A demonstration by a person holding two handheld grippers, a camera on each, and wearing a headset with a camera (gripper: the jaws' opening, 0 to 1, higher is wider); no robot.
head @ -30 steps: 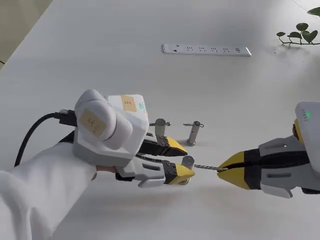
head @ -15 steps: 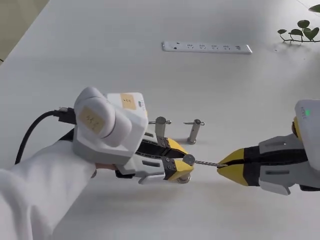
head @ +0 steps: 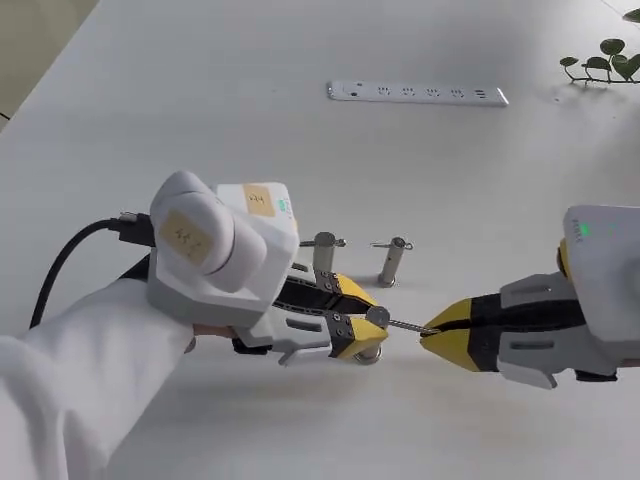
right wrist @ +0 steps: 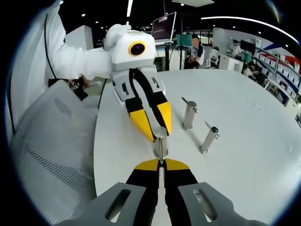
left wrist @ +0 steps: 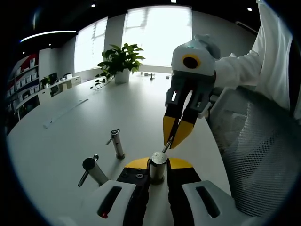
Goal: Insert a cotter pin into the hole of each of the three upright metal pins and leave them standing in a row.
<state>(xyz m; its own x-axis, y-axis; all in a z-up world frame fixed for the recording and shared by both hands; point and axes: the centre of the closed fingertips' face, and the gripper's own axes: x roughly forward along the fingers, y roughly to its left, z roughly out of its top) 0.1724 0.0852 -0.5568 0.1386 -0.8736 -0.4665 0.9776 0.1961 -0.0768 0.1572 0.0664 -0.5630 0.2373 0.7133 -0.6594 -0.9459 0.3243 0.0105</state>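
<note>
Metal pin (head: 377, 317) in left gripper (head: 369, 321); cotter pin (head: 405, 326) in right gripper (head: 434, 336).

Bright, even light covers the white table (head: 200, 80), with a soft grey shadow on the table beneath the left gripper (head: 372, 320). Beyond the table the window (left wrist: 157, 33) glares white. Both gripper views bend strongly at their edges.

Right hand-held gripper (right wrist: 160, 164) pinches a cotter pin (right wrist: 161, 158), its far end at the upright metal pin (right wrist: 161, 142) | left hand-held gripper (right wrist: 158, 132) clamps that metal pin from behind | right of it on the white surface (right wrist: 254, 155): leaning nearer pin (right wrist: 209, 139), farther pin (right wrist: 189, 115), each with a cotter through its top.
</note>
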